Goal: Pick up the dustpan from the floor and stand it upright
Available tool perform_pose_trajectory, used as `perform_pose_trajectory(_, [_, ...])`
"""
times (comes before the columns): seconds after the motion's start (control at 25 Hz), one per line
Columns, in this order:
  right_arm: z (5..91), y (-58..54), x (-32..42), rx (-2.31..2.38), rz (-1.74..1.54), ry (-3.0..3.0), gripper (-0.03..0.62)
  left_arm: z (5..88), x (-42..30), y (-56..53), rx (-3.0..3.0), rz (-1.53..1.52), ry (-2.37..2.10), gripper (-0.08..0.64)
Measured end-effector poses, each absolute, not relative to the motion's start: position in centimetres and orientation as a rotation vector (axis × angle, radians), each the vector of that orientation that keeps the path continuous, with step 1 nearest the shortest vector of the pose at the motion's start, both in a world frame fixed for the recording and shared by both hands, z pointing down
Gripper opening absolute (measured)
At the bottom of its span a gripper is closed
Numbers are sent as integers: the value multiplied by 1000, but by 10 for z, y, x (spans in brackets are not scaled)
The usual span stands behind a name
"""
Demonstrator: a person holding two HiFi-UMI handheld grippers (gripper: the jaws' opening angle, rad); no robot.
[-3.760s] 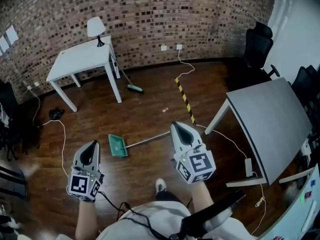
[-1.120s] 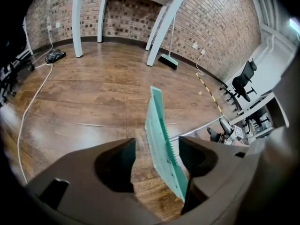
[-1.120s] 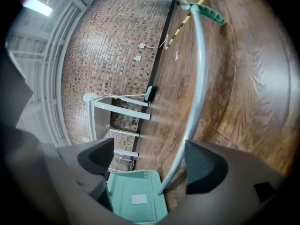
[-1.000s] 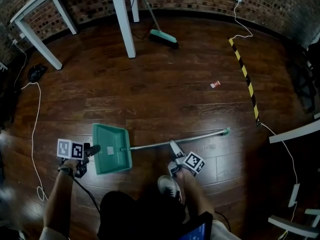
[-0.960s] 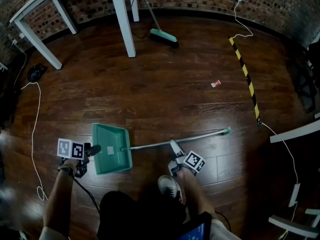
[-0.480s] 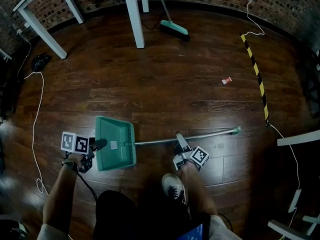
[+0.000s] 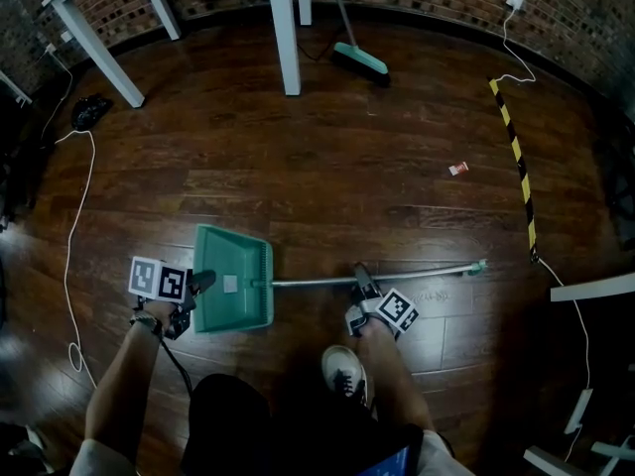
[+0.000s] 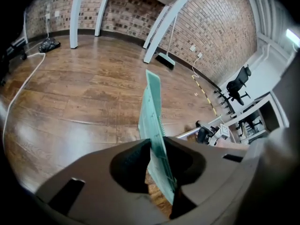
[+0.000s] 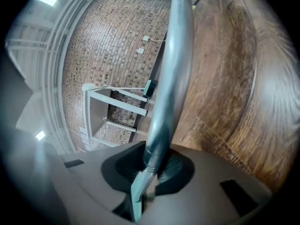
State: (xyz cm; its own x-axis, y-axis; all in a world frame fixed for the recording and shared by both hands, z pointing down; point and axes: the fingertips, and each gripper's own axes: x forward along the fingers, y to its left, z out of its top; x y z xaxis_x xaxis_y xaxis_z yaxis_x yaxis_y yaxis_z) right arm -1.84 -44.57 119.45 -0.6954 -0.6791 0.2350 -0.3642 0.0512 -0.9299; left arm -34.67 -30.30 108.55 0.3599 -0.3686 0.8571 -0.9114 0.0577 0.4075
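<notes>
A green dustpan (image 7: 233,291) lies on the wooden floor, its long metal handle (image 7: 417,274) running out to the right. My left gripper (image 7: 203,284) is at the pan's left rim. In the left gripper view the pan's thin green wall (image 8: 153,107) stands between the closing jaws of the left gripper (image 8: 157,161), with both pads against it. My right gripper (image 7: 359,278) sits on the handle near the pan. In the right gripper view the metal tube (image 9: 173,69) runs between the closing jaws of the right gripper (image 9: 152,165), which clasp it.
A white table leg (image 7: 283,28) and a green broom (image 7: 359,58) stand at the far side. Yellow-black tape (image 7: 516,147) and a small red scrap (image 7: 457,169) lie to the right. A white cable (image 7: 74,216) trails at left. The person's shoe (image 7: 342,370) is just behind the handle.
The person has come up to the dustpan and bent over it. Over the last second the right gripper settled onto the handle and both pairs of jaws closed in on the dustpan.
</notes>
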Motion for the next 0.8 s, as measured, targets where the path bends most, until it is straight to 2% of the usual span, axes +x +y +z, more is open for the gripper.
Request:
perform_pose_trajectory(0.36, [1106,-465,5,-1132,-1380,2272,34,1099,-337,-305,1546,629,-1176,61])
perform_pose_trajectory(0.52, [1045,-476,21,-1203,-1122,2441,31,1120,-325,-318,1595,679,-1265,52])
perform_pose_trajectory(0.8, [961,-476,16,-1337,-752,2665,29,1157,-300,-336,1642,491,-1314,105])
